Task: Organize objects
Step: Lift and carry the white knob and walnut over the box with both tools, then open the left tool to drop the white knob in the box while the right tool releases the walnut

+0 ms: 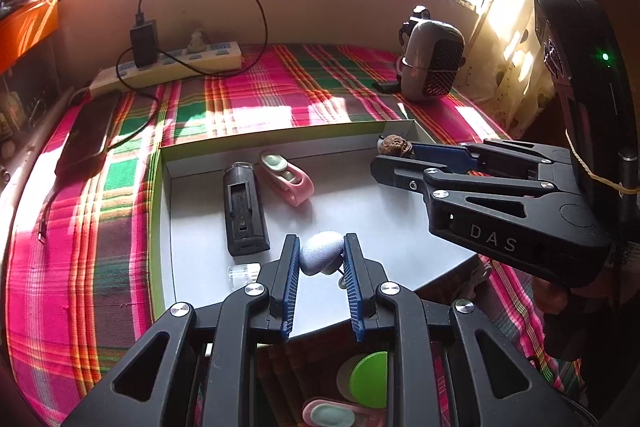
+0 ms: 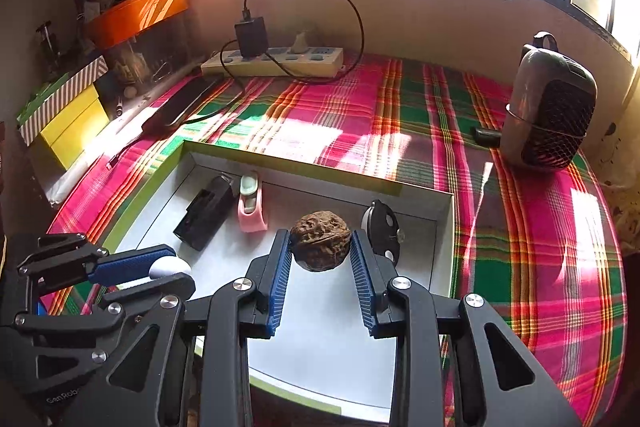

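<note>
Orange box (image 2: 136, 15): far left on the shelf, white slanted stripes on its side, no words legible from here.
Striped and yellow boxes (image 2: 66, 115): stacked below it, beside the plaid cloth.
Dark flat phone-like slab (image 1: 88, 135): lying on the pink, green and orange plaid cloth (image 1: 80, 227), a black cable running to it.
Cream power strip (image 2: 276, 63): against the wall, a black charger brick (image 2: 251, 35) plugged in on top.
White shallow tray with green rim (image 1: 162, 227): sits on the cloth, and here is where the action is.
Black rectangular battery-like block (image 1: 244, 211): lying flat in the tray; print on it too small to read.
Pink clip-shaped gadget with pale green pad (image 1: 286, 177): just right of the black block, inside the tray.
Left gripper (image 1: 322, 253): over the tray's near side, blue ribbed pads pinching a pale lavender rounded pebble-like object (image 1: 320, 253), which is off the tray floor.
Right gripper (image 2: 320, 247): narrow, pads clamped on a brown wrinkled walnut (image 2: 320, 241) above the tray's right half; its black body reads "DAS" in the left view.
Left gripper body: "GenRob" is partly readable in the right view.
Black round disc with white dots (image 2: 384, 231): in the tray just behind the walnut.
Grey rounded heater-like appliance with dark mesh front (image 2: 550, 107): far right on the cloth, well apart from the tray.
</note>
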`<state>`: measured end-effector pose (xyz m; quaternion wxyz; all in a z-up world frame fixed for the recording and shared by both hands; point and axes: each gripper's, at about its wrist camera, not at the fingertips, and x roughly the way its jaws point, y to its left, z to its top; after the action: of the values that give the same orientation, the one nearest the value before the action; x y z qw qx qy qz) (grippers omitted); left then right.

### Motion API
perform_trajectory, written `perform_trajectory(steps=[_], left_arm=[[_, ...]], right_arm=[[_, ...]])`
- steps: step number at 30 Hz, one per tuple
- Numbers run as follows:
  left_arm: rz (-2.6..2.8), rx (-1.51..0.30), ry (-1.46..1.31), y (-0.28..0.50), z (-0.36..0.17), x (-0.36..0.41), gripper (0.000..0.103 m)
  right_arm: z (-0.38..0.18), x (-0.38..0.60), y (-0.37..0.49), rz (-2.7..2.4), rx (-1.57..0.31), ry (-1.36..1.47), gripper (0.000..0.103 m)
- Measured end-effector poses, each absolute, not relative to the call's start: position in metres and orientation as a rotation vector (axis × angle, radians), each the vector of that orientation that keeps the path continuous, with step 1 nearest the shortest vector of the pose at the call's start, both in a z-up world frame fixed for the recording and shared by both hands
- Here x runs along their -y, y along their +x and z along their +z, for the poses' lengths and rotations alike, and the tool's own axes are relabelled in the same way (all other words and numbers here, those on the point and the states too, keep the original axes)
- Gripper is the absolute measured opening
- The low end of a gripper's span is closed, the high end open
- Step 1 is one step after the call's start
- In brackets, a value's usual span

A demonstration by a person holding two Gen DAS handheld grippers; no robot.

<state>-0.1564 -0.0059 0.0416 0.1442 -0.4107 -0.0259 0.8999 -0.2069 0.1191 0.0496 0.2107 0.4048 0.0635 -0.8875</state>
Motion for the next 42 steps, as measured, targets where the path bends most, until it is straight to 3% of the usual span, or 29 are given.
perform_trajectory(steps=[42], left_arm=[[2.659,0.050,-1.274,-0.193,0.020,0.014,0.020]], right_arm=[[0.019,-0.078,-0.256,-2.391,-0.277,1.258,0.032]])
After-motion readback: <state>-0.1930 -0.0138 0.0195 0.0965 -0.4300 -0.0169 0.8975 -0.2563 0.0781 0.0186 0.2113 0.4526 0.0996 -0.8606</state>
